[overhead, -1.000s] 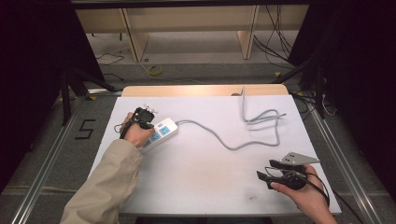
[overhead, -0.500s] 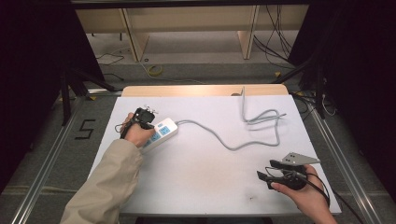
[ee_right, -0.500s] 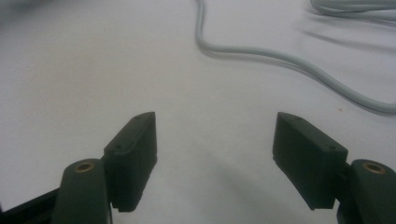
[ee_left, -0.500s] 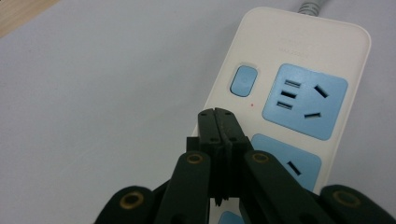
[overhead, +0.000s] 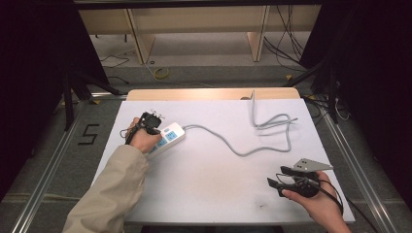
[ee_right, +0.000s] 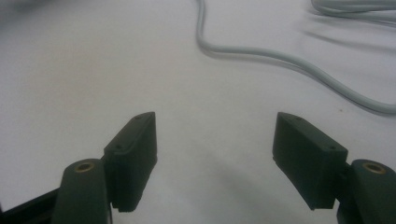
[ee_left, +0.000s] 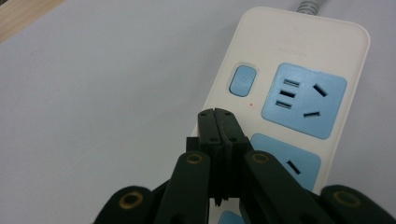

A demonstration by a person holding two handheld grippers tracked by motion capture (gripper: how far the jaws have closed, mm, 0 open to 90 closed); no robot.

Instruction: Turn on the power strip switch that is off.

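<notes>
While the high view is up: power strip lies on the left part of the white surface, long axis running diagonally from near-left to far-right, grey cord leaving its far end and looping toward the far-right corner. Left hand-held gripper sits right over the strip's left edge, hand resting at the near end of it, forearm in a beige sleeve coming in from bottom left. Right hand-held gripper rests well apart at the near right, pointing left, so left hand is clearly the nearer one.

Left gripper view: jaws pressed fully together, nothing between them, tip pointing at the strip just short of the blue switch button, which lies ahead and slightly right; blue socket beside it. Likely next: push the button.

Right gripper view: jaws spread wide and empty above bare surface, cord farther ahead.
</notes>
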